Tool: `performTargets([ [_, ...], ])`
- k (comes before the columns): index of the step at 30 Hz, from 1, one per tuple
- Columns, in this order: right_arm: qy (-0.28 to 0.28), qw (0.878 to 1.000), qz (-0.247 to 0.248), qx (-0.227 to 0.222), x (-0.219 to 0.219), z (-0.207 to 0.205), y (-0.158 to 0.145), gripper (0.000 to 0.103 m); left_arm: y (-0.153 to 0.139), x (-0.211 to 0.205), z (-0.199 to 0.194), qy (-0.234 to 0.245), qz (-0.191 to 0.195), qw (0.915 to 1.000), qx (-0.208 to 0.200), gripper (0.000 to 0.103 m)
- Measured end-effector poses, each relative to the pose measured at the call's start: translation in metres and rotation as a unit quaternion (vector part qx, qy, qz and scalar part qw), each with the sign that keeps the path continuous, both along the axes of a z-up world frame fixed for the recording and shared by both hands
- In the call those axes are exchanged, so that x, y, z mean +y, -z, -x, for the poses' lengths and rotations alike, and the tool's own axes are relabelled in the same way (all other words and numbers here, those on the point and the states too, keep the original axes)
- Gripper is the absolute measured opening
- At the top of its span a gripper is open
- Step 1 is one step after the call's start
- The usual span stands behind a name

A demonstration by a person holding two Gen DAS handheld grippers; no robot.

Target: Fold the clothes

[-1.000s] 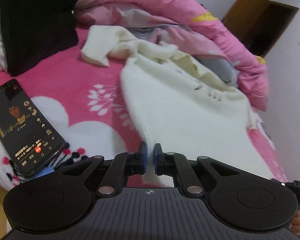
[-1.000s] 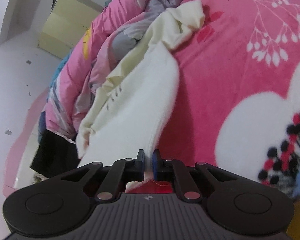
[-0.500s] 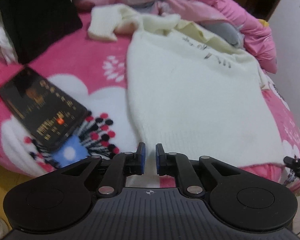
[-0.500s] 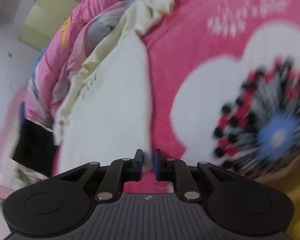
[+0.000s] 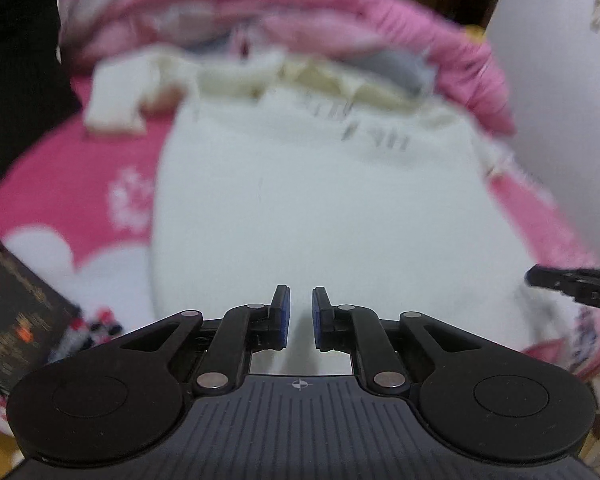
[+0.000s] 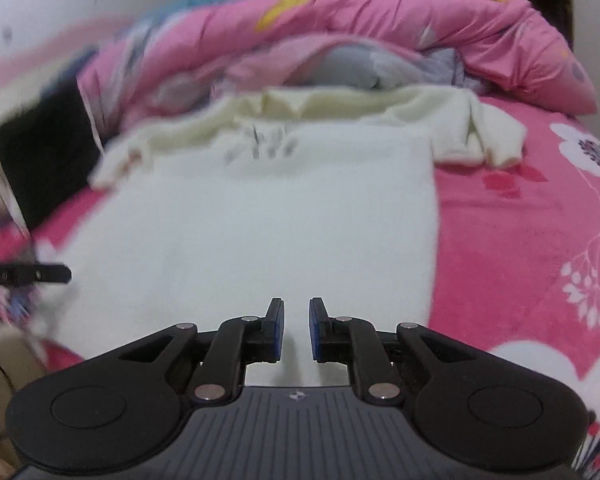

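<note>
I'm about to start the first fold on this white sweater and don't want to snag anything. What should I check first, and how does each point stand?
1. Left gripper open and empty: ok.
2. Right gripper open and empty: ok.
3. Sweater body spread flat on the pink blanket: ok.
4. Sleeves laid out: not ok, one sleeve lies bunched near the shoulder.
5. Phone off the sweater: ok, it lies beside it, apart.
6. Collar end free of the pink quilt: cannot tell, blurred.
</note>
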State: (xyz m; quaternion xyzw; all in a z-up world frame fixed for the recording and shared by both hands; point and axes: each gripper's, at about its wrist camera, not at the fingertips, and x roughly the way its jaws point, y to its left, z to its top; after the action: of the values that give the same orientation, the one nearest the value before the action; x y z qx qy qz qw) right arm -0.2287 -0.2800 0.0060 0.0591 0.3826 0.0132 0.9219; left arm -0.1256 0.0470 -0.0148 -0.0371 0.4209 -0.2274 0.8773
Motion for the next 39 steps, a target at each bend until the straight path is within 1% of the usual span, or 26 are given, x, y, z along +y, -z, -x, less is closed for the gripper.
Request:
performTargets([
  [1, 0.001, 1.000, 0.003, 0.001, -0.006, 0.006, 0.011, 0.018, 0.003, 0.002, 0.002, 0.002, 0.003, 1.0000, -0.004, 0.012],
  [2, -0.004, 1.000, -0.006, -0.019, -0.012, 0.019, 0.016, 0.018, 0.005, 0.005, 0.006, 0.004, 0.008, 0.9999, -0.013, 0.013],
  [3, -0.004, 0.999, -0.016, -0.030, -0.019, 0.032, 0.017, 0.018, 0.003, 0.008, 0.007, 0.010, 0.007, 0.9998, -0.014, 0.014],
  [6, 0.017, 0.999, -0.038, -0.022, -0.036, 0.053, 0.008, 0.019, -0.010, 0.014, 0.006, 0.010, -0.005, 0.9999, 0.006, 0.014],
  [8, 0.026, 1.000, 0.012, -0.011, -0.033, 0.046, -0.011, 0.025, -0.022, 0.002, -0.005, 0.016, 0.003, 0.9999, -0.006, 0.014],
  [9, 0.031, 0.999, 0.040, -0.007, -0.031, 0.042, -0.021, 0.025, -0.028, -0.004, -0.011, 0.019, 0.008, 0.9997, -0.014, 0.014],
  [10, 0.024, 0.998, 0.053, -0.018, -0.030, 0.035, -0.031, 0.025, -0.033, -0.011, -0.018, 0.022, 0.012, 0.9995, -0.021, 0.016],
  [12, 0.003, 0.998, 0.055, -0.043, -0.025, 0.009, -0.050, 0.025, -0.045, -0.025, -0.030, 0.028, 0.022, 0.9987, -0.037, 0.021],
  [13, -0.009, 0.997, 0.057, -0.051, -0.020, -0.008, -0.055, 0.025, -0.051, -0.032, -0.036, 0.031, 0.027, 0.9982, -0.044, 0.023],
  [15, -0.035, 0.996, 0.060, -0.060, -0.008, -0.046, -0.060, 0.025, -0.062, -0.045, -0.049, 0.037, 0.036, 0.9969, -0.059, 0.025],
  [16, -0.046, 0.995, 0.061, -0.059, 0.000, -0.063, -0.057, 0.025, -0.060, -0.057, -0.055, 0.037, 0.043, 0.9968, -0.057, 0.025],
  [18, -0.060, 0.996, 0.050, -0.042, 0.009, -0.100, -0.043, 0.025, -0.046, -0.078, -0.072, 0.036, 0.056, 0.9962, -0.056, 0.025],
  [19, -0.060, 0.997, 0.040, -0.025, 0.009, -0.117, -0.033, 0.025, -0.038, -0.088, -0.079, 0.032, 0.057, 0.9960, -0.061, 0.025],
  [20, -0.050, 0.998, 0.042, -0.003, 0.004, -0.127, -0.020, 0.024, -0.030, -0.098, -0.086, 0.028, 0.058, 0.9958, -0.066, 0.025],
  [22, -0.025, 0.997, 0.054, 0.042, -0.008, -0.141, 0.007, 0.024, -0.011, -0.108, -0.094, 0.021, 0.037, 0.9973, -0.060, 0.025],
  [23, -0.019, 0.998, 0.038, 0.046, -0.020, -0.140, 0.015, 0.023, -0.002, -0.105, -0.095, 0.021, 0.034, 0.9980, -0.049, 0.025],
  [24, -0.006, 0.999, 0.021, 0.049, -0.033, -0.135, 0.015, 0.023, 0.007, -0.102, -0.095, 0.021, 0.033, 0.9986, -0.036, 0.025],
  [25, 0.010, 0.999, 0.007, 0.053, -0.046, -0.129, 0.012, 0.022, 0.013, -0.096, -0.093, 0.020, 0.043, 0.9983, -0.036, 0.025],
  [26, 0.021, 0.998, 0.017, 0.055, -0.048, -0.129, 0.006, 0.022, 0.017, -0.089, -0.091, 0.018, 0.056, 0.9976, -0.038, 0.025],
  [28, 0.040, 0.996, 0.049, 0.059, -0.048, -0.130, -0.008, 0.022, 0.017, -0.081, -0.088, 0.001, 0.068, 0.9970, -0.038, 0.025],
  [29, 0.049, 0.995, 0.065, 0.061, -0.048, -0.130, -0.016, 0.026, 0.016, -0.077, -0.086, -0.008, 0.073, 0.9966, -0.037, 0.025],
  [31, 0.068, 0.991, 0.097, 0.065, -0.048, -0.131, -0.030, 0.026, 0.015, -0.069, -0.083, -0.027, 0.084, 0.9954, -0.037, 0.025],
  [34, 0.021, 0.997, 0.074, 0.029, -0.019, -0.166, -0.051, 0.027, 0.014, -0.057, -0.080, -0.060, 0.100, 0.9926, -0.036, 0.025],
  [36, -0.015, 0.999, 0.050, 0.016, 0.005, -0.199, -0.056, 0.027, 0.016, -0.051, -0.082, -0.078, 0.105, 0.9907, -0.036, 0.025],
  [37, -0.033, 0.998, 0.043, 0.013, 0.018, -0.220, -0.055, 0.028, 0.017, -0.048, -0.085, -0.084, 0.107, 0.9901, -0.035, 0.025],
  [39, -0.047, 0.998, 0.035, 0.024, 0.037, -0.261, -0.044, 0.028, 0.020, -0.046, -0.086, -0.085, 0.107, 0.9900, -0.035, 0.025],
])
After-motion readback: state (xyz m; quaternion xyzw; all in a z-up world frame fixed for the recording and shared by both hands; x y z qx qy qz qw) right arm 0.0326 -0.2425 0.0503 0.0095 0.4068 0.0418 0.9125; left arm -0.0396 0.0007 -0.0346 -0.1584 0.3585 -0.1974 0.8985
